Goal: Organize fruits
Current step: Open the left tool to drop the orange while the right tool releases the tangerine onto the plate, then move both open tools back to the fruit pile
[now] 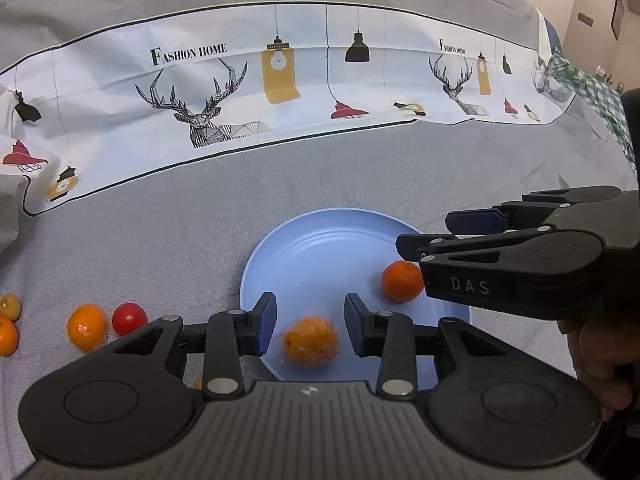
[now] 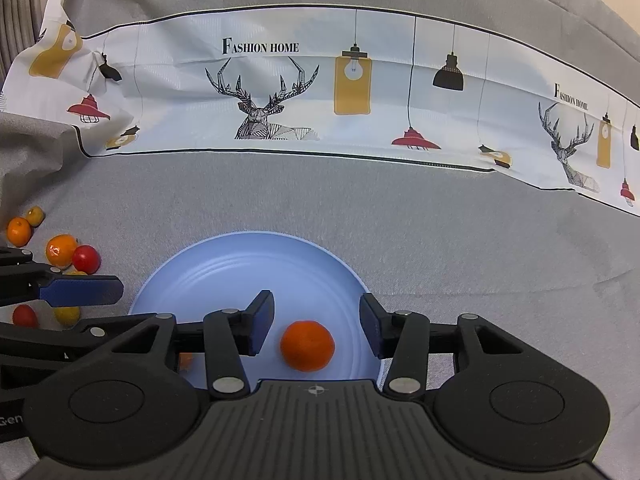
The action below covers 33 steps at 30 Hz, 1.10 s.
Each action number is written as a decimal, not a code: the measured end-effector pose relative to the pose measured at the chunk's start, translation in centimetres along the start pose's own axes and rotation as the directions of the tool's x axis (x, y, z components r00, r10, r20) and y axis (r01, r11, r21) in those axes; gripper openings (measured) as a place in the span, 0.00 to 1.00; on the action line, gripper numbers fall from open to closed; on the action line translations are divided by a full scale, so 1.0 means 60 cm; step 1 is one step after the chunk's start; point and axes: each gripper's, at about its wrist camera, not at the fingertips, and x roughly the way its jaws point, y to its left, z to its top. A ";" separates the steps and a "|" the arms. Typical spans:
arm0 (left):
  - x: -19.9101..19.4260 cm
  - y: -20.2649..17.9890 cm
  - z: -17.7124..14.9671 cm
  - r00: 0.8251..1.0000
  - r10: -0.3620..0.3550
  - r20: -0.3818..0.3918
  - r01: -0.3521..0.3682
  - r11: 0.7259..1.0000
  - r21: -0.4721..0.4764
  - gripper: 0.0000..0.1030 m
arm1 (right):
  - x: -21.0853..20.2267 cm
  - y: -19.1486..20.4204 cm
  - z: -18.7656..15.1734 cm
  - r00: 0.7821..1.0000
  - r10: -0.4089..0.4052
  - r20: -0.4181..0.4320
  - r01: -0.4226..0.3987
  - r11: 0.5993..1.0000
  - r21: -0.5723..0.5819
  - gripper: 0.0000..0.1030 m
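In the left wrist view my left gripper [image 1: 310, 322] fills the bottom of the frame, and its jaws stand apart. Between the two blue pads lies a wrapped orange [image 1: 310, 342], touching neither pad. It rests on the near part of the light blue plate [image 1: 320, 240], in the lower centre of the frame. A second orange [image 1: 402, 281] sits on the same plate, to the right of centre, and the right gripper [image 1: 424, 232] comes in from the right edge just beside it. Its jaws are apart too.

In the right wrist view that orange [image 2: 307, 345] lies in the lower centre, between the open pads of my right gripper [image 2: 318, 326], with a gap on each side.

At the lower left of the left wrist view more fruits lie on the grey surface [image 1: 160, 240], outside the plate: an orange mandarin [image 1: 87, 327] touching a red tomato [image 1: 129, 318], and two small fruits [image 1: 9, 322] at the frame edge. A printed cloth with deer [image 1: 280, 80] runs across the upper part.
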 end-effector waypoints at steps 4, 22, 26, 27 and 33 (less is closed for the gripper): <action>-0.006 0.004 0.002 1.000 0.003 0.008 -0.003 1.000 -0.004 0.40 | -0.007 0.004 0.005 1.000 0.000 0.009 0.000 1.000 -0.003 0.48; -0.057 0.087 0.006 0.993 0.097 0.061 -0.091 0.992 -0.091 0.31 | -0.019 0.076 0.022 0.997 0.012 0.075 -0.012 1.000 -0.002 0.33; -0.077 0.158 0.007 0.978 0.203 0.053 -0.185 0.954 -0.238 0.17 | -0.022 0.100 0.026 0.994 0.031 0.104 -0.032 0.999 0.006 0.27; -0.083 0.183 0.006 0.969 0.244 0.045 -0.221 0.931 -0.292 0.13 | -0.022 0.108 0.027 0.994 0.039 0.106 -0.040 0.999 0.006 0.25; -0.103 0.280 -0.013 0.945 0.326 -0.038 -0.302 0.818 -0.491 0.06 | -0.014 0.153 0.028 0.988 0.125 0.092 -0.123 0.992 -0.030 0.18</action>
